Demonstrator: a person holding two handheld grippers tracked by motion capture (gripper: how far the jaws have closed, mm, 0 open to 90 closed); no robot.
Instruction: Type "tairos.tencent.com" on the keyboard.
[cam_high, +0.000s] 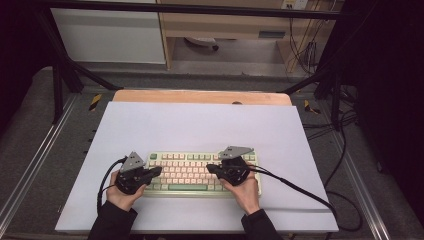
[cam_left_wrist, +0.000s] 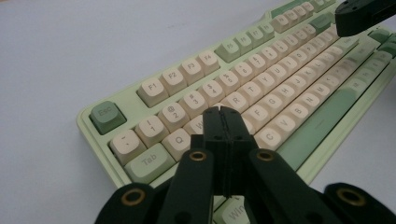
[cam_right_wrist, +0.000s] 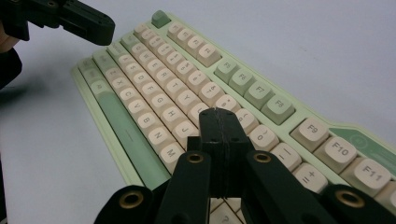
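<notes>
A pale green keyboard (cam_high: 186, 159) with cream and green keys lies on the white sheet near the front edge, seen close up in the left gripper view (cam_left_wrist: 261, 79) and the right gripper view (cam_right_wrist: 187, 79). My left gripper (cam_high: 159, 171) is shut and empty, its tips (cam_left_wrist: 223, 113) just above the keys near Q and W. My right gripper (cam_high: 209, 168) is shut too, holding nothing, its tips (cam_right_wrist: 219, 114) hovering over the letter keys on the right half. The two point toward each other across the keyboard. Whether either tip touches a key I cannot tell.
The white sheet (cam_high: 200, 125) covers a wooden table (cam_high: 200, 96) and is bare behind the keyboard. A black cable (cam_high: 300, 190) trails from the right gripper over the sheet's right front corner. Black frame bars stand at the back corners.
</notes>
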